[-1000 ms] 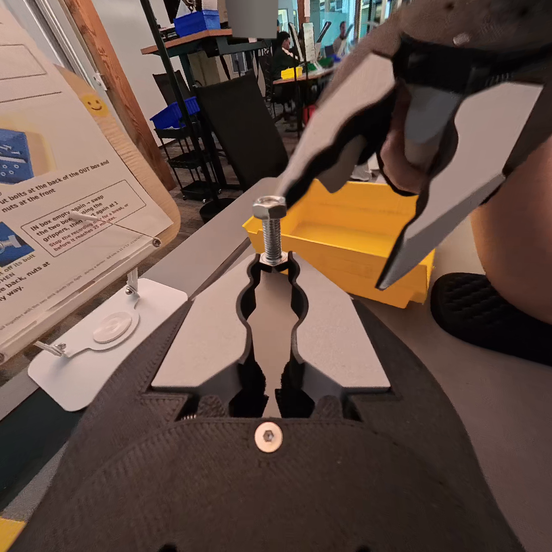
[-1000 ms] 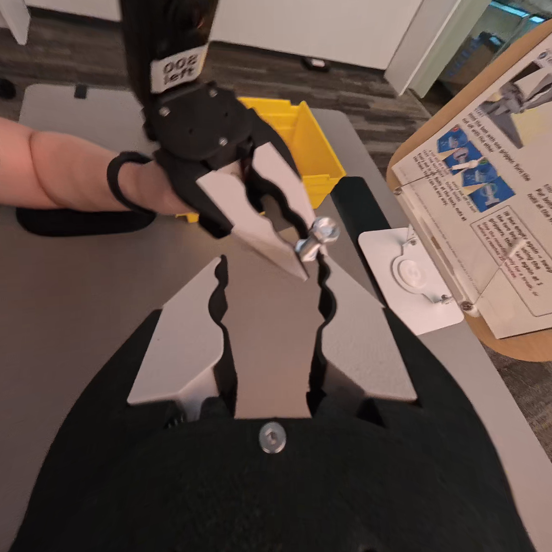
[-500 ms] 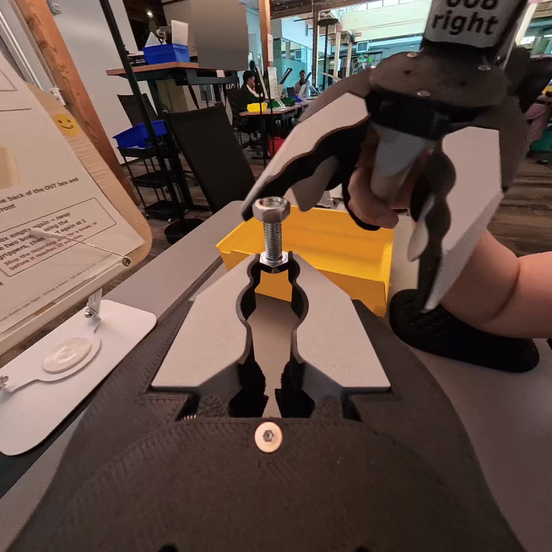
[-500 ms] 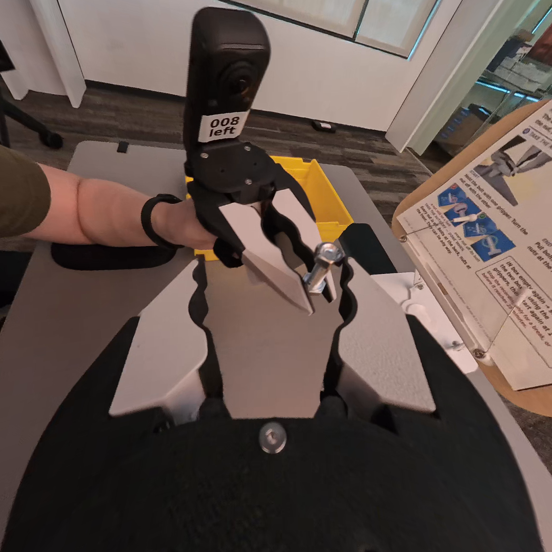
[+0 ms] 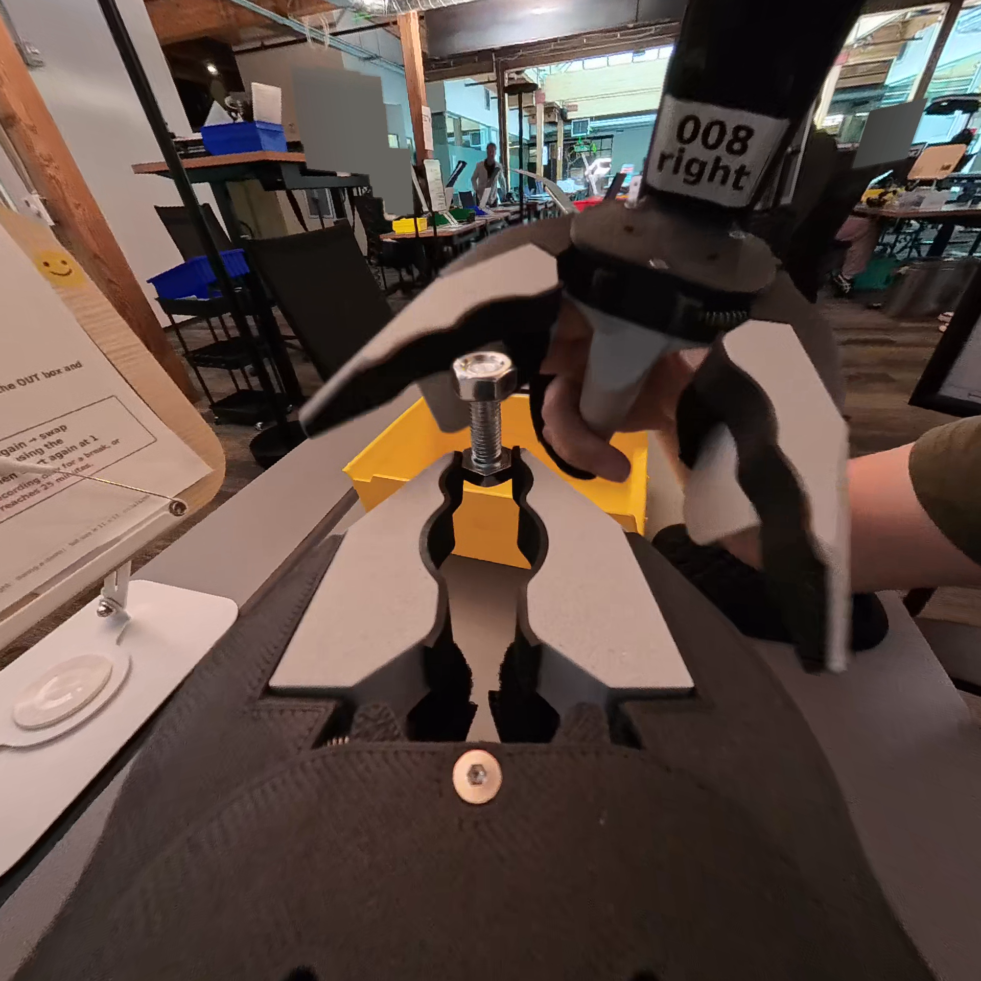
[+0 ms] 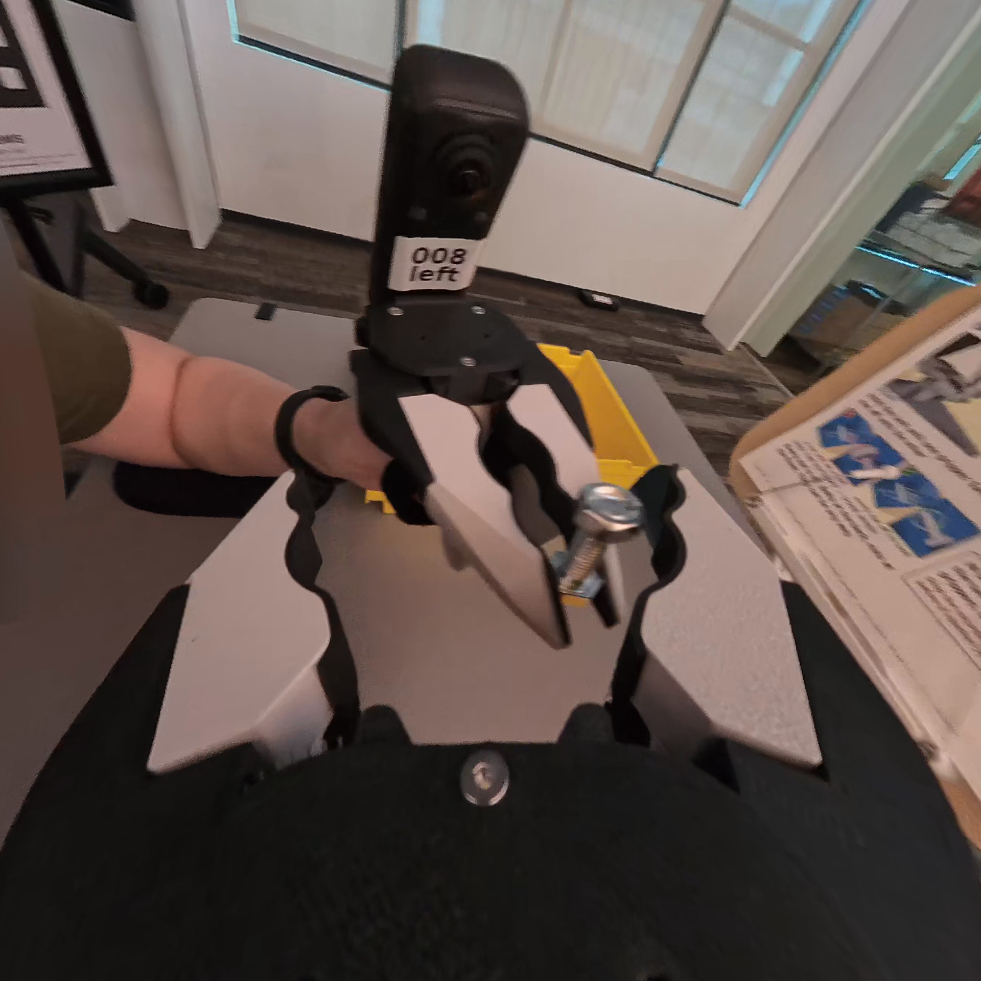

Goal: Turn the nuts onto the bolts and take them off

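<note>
We are clamping the nut (image 5: 484,467) between the tips of our left claw (image 5: 485,470), its two fingers drawn together on the nut's flats. The bolt (image 5: 483,411) is standing upright out of that nut, its threaded shank rising straight from the fingertips and its hex head sitting at the top.

Our right claw (image 6: 485,523) is standing wide apart, gripping nothing. Seen from the right wrist view, the bolt (image 6: 589,541) and the tips of the left claw (image 6: 578,600) are sitting inside the span of its two fingers, close to the inner edge of the right-hand finger; we cannot tell whether the head is touching that finger. From the left wrist view, the right claw (image 5: 568,541) is hanging above and beyond our fingertips, one finger reaching over just behind the bolt head.

A yellow bin (image 5: 573,467) is lying on the grey table (image 5: 902,796) just beyond the left claw's tips. An instruction board (image 6: 870,504) is leaning off to the right of the right claw.
</note>
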`<state>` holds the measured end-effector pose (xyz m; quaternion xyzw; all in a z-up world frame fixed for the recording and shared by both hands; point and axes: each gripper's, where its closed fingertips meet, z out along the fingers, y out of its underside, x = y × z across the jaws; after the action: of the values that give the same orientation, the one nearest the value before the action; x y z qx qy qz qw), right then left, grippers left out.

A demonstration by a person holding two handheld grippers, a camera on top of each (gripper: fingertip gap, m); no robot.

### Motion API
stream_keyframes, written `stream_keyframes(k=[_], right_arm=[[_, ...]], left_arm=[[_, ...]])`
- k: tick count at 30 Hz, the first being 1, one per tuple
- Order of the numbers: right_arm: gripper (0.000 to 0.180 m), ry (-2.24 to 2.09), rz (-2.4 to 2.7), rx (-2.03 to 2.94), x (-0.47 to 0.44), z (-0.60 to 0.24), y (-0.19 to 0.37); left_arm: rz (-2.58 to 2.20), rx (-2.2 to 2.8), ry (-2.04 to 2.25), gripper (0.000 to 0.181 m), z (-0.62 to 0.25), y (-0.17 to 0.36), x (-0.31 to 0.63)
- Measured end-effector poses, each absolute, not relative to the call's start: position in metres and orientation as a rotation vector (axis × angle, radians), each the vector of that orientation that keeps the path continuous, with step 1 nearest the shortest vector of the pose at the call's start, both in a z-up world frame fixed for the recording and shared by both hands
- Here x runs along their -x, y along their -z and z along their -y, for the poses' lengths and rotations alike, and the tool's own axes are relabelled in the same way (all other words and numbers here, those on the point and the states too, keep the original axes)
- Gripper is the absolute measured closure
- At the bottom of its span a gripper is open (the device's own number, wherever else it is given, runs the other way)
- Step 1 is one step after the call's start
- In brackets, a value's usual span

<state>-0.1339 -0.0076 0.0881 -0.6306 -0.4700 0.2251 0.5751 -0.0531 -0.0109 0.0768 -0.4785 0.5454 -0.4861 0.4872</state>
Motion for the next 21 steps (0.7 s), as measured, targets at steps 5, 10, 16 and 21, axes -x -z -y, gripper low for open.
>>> stream_keyframes(k=[5, 10, 16, 21], right_arm=[[0.044, -0.404, 1.135, 1.423, 0.14, 0.012, -0.092], [0.047, -0.32, 1.173, 1.451, 0.134, 0.019, -0.091], [0.047, -0.393, 1.072, 1.401, 0.14, 0.009, -0.103], [0.047, -0.312, 1.181, 1.4, 0.142, 0.017, -0.091]], left_arm=[[-1.245, 1.196, 1.183, 0.165, -0.007, -0.087, 0.064], [-1.163, 1.22, 1.194, 0.165, -0.022, -0.098, 0.076], [-1.284, 1.152, 1.177, 0.165, 0.003, -0.091, 0.064], [-1.295, 1.148, 1.106, 0.165, 0.001, -0.09, 0.064]])
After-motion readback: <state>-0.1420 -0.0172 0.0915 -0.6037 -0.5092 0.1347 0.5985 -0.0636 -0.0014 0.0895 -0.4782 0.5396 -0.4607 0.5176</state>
